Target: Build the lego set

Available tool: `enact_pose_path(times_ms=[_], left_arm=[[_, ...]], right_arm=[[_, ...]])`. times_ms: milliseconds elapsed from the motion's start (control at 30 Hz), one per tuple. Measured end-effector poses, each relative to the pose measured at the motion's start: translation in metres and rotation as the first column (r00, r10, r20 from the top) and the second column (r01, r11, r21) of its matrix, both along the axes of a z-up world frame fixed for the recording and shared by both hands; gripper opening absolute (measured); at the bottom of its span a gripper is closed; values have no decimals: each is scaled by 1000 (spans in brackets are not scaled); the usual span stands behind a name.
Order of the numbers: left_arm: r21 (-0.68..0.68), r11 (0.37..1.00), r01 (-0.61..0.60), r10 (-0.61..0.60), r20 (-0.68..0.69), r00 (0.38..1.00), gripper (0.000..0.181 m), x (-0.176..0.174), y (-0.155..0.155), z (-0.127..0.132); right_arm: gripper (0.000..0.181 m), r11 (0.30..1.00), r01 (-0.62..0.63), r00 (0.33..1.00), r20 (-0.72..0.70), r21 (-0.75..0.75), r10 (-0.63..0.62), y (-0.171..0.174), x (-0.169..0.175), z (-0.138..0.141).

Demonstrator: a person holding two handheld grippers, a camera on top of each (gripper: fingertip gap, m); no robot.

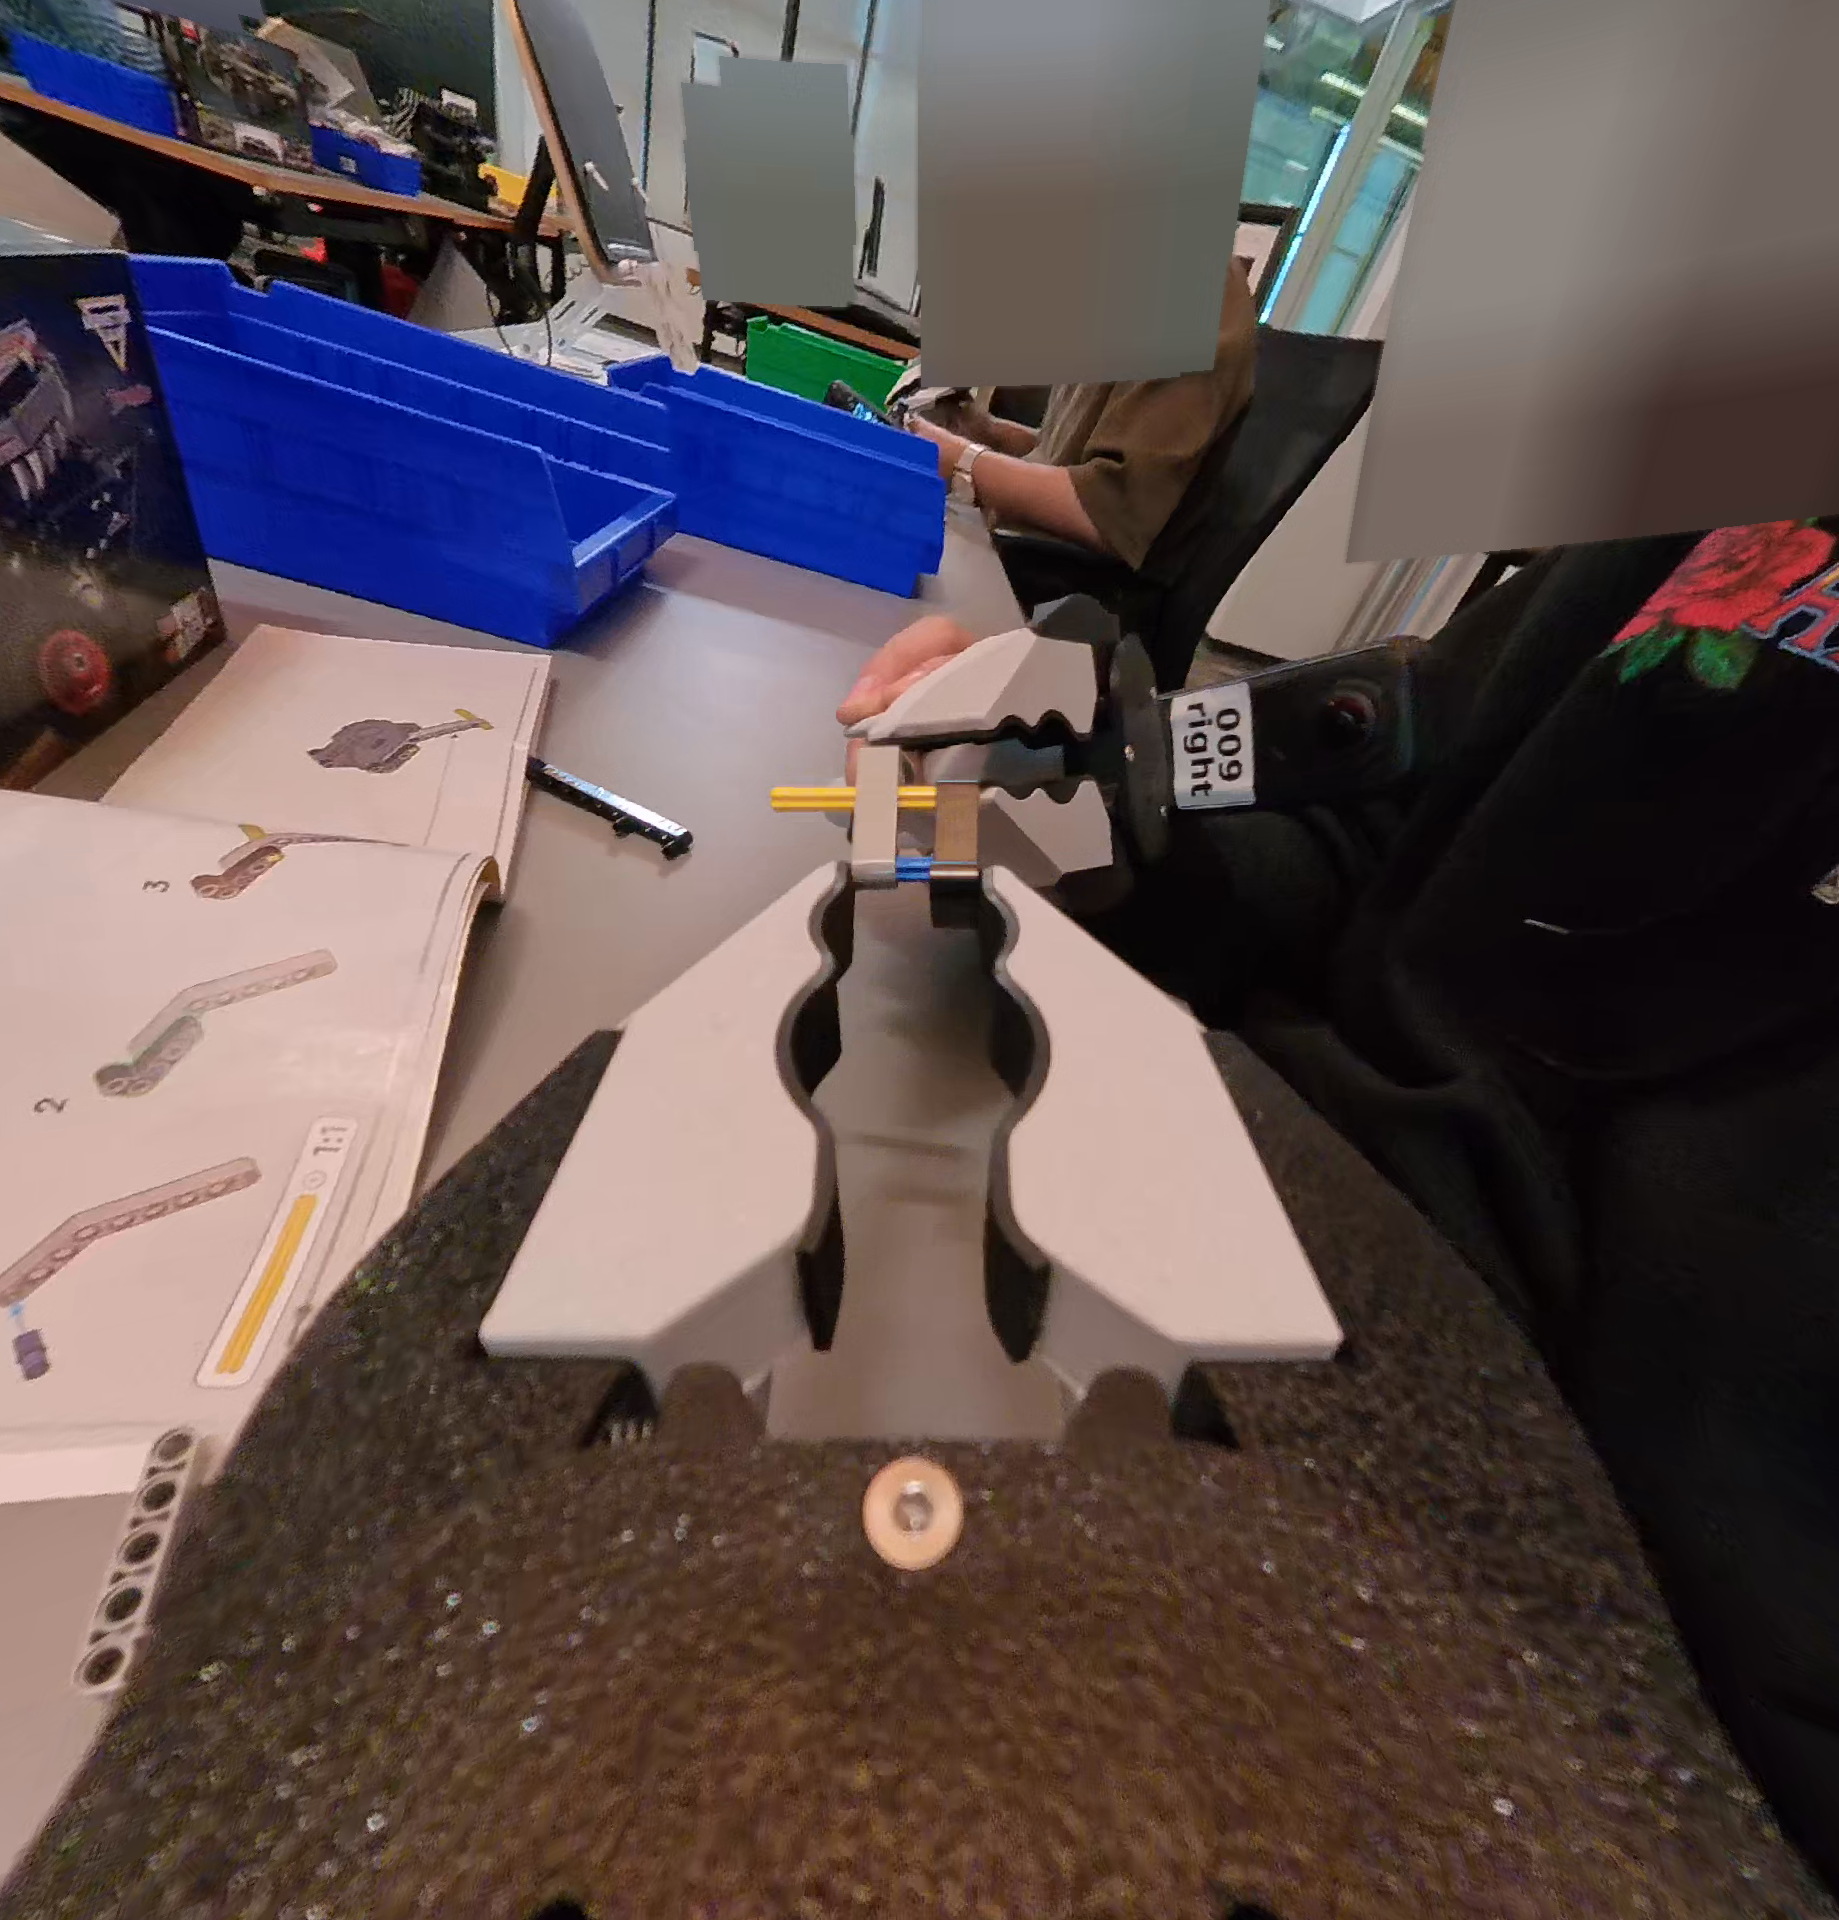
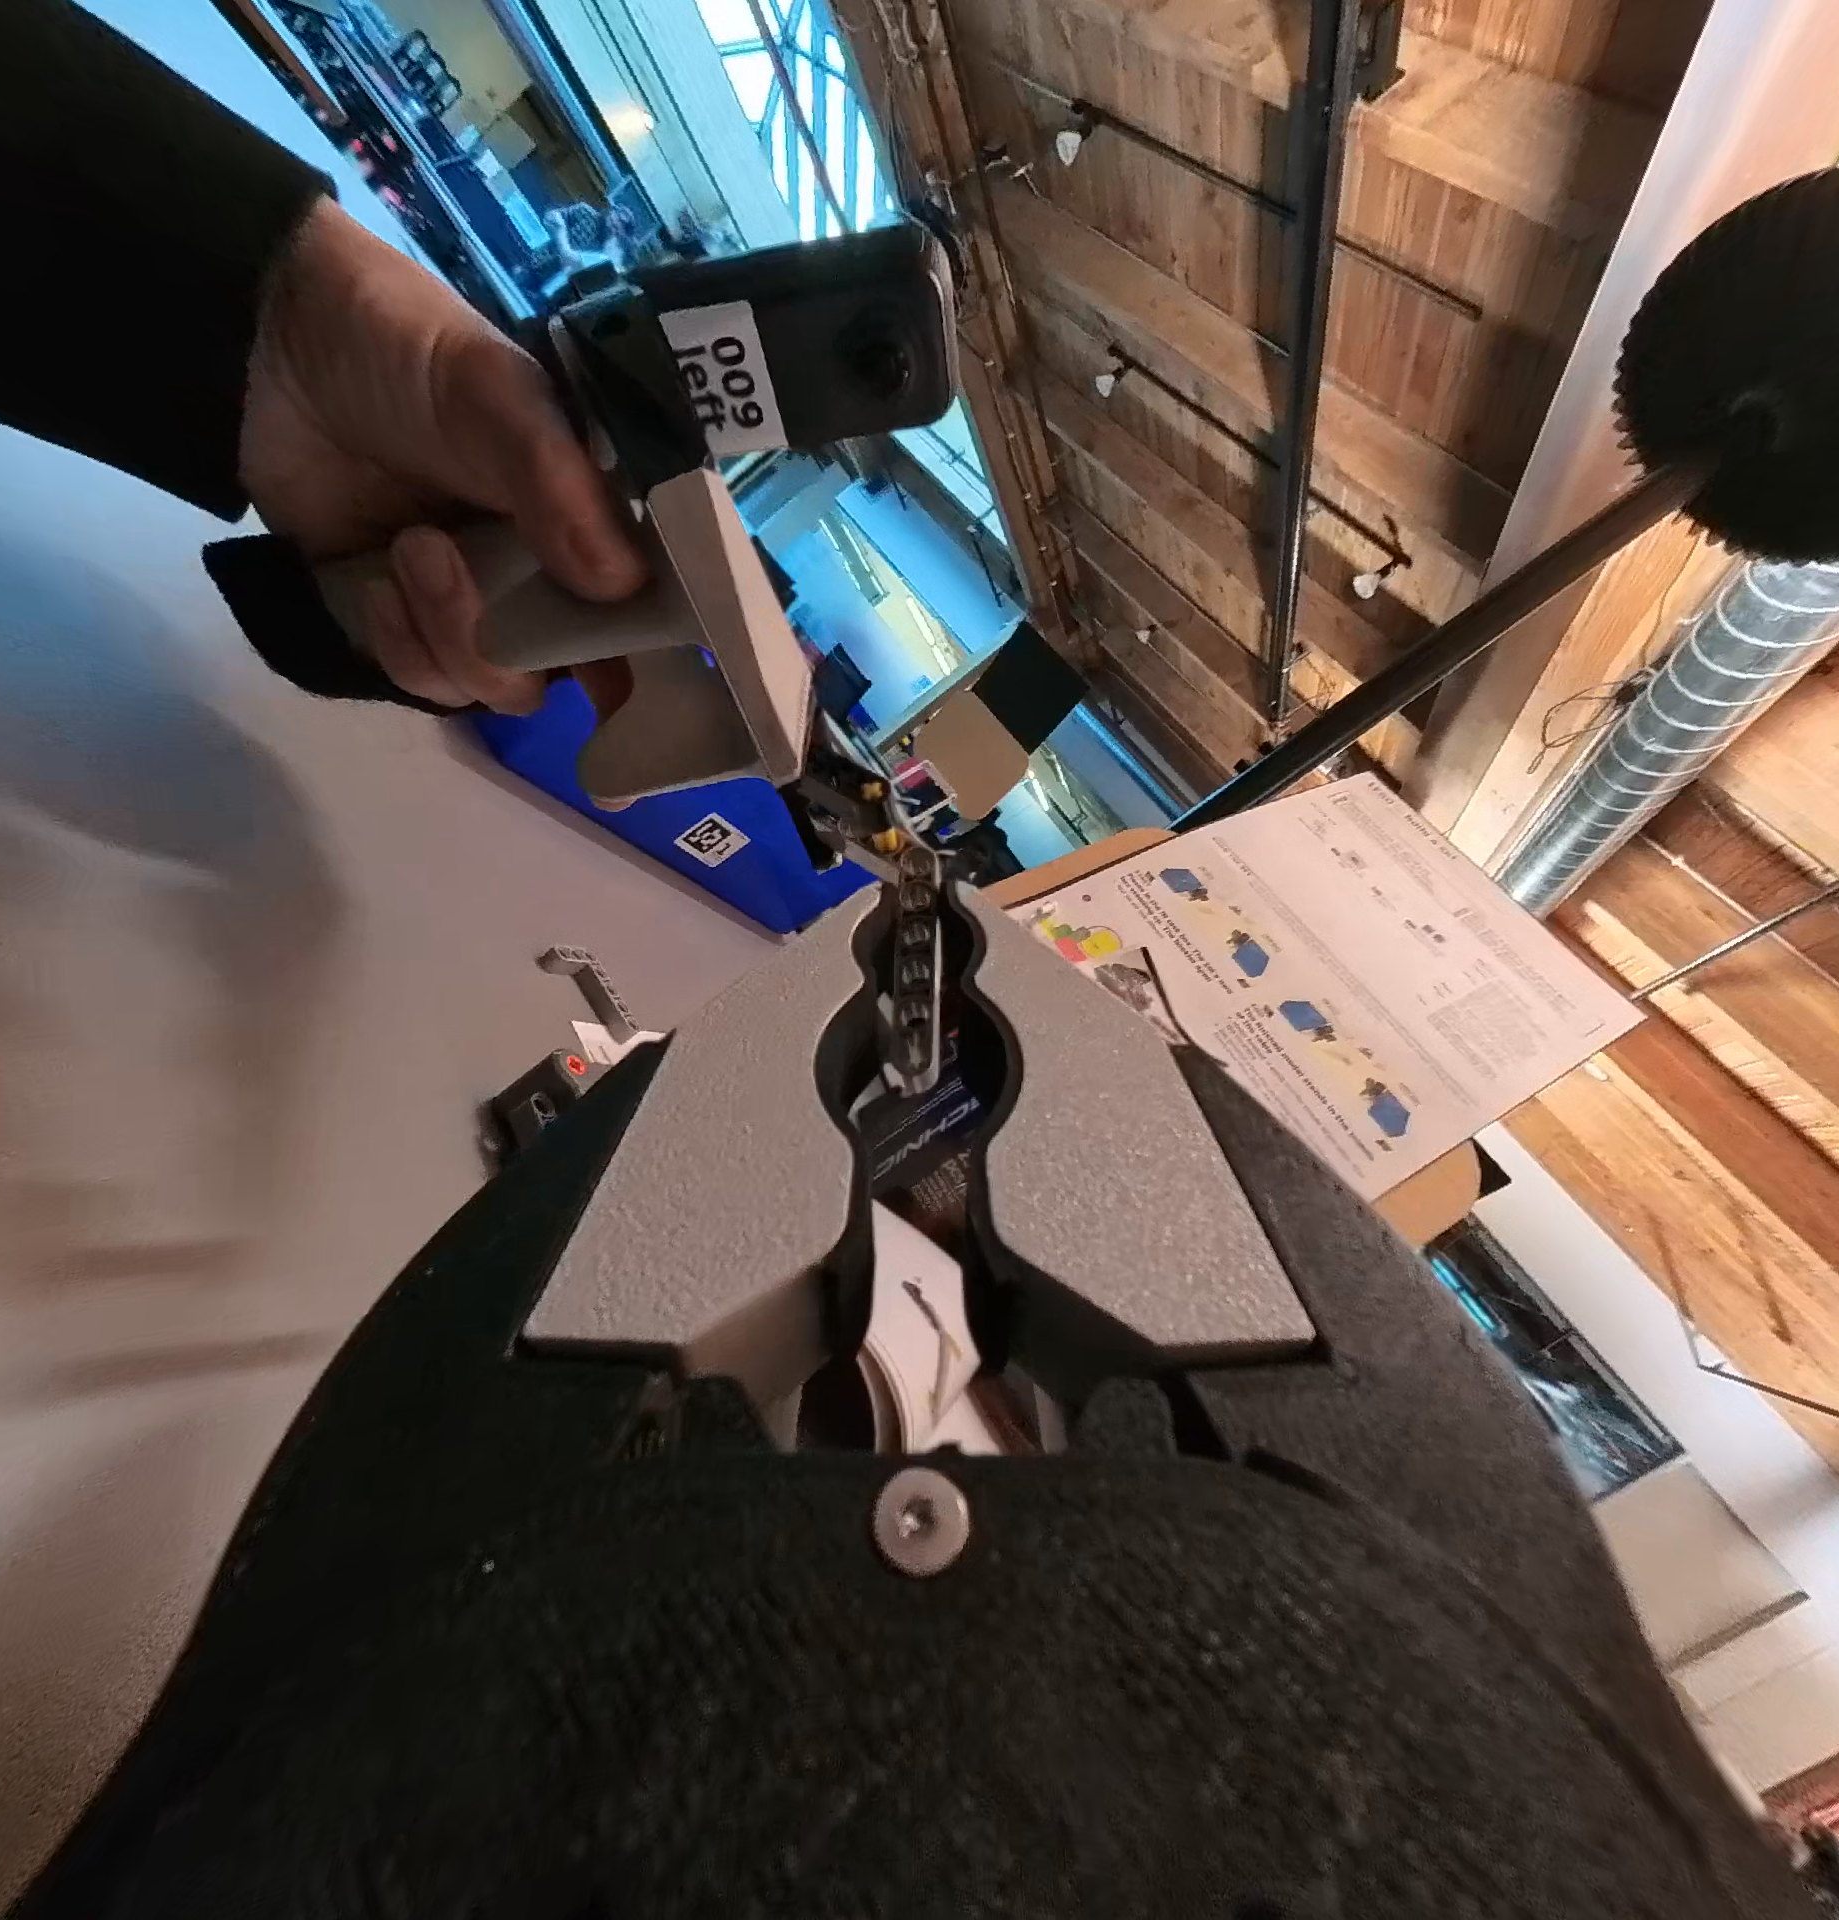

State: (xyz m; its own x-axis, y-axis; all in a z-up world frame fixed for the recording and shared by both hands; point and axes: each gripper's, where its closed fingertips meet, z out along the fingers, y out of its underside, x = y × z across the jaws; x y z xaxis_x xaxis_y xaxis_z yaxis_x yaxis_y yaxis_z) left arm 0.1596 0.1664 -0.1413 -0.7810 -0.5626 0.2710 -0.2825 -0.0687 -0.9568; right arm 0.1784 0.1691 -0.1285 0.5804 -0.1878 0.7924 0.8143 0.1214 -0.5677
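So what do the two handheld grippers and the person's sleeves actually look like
Both grippers, left gripper and right gripper, have light grey angular fingers with wavy black inner pads on a speckled black body with a silver screw. Each carries a black camera with a white label. The person wears black sleeves and a black top with a red rose print.

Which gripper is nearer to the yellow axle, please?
Right. The right gripper clamps the grey beams right beside the yellow axle; the left gripper holds their lower end, below it.
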Motion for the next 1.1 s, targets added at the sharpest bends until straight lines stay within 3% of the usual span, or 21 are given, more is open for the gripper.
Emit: enact_pose_path(times_ms=[100,167,233,367,500,567,633,800,1000,1100], left_arm=[[26,999,-31,31,-6,999,20,4,5,-4],[41,998,-55,56,-10,998,20,5,10,-6],[76,994,-79,81,-19,997,20,6,16,-11],[151,985,-85,88,-17,996,20,5,20,-20],[257,965,-47,48,1,999,20,1,14,-31],[308,951,-30,28,9,1000,20,-1,9,-36],[334,942,-23,17,19,1000,20,-1,5,-37],[333,943,-19,7,37,999,20,-2,1,-33],[347,938,3,-26,60,998,20,-5,-5,-30],[357,934,0,-23,61,998,20,-4,-6,-31]], right_arm=[[9,998,-59,997,-53,-21,58,1,-3,-4],[32,986,-151,981,-137,-73,140,3,-10,-10],[55,961,-191,949,-289,-200,129,10,-3,-25],[59,872,-370,801,-585,-320,126,11,-8,-40],[52,801,-504,673,-728,-323,131,4,-16,-37],[40,792,-522,638,-761,-315,118,2,-16,-35],[27,798,-511,635,-766,-320,99,3,-13,-36],[29,782,-501,678,-730,-372,87,0,-16,-42],[11,785,-509,675,-730,-352,111,-5,-14,-37],[27,751,-555,651,-749,-358,124,-9,-21,-38]])
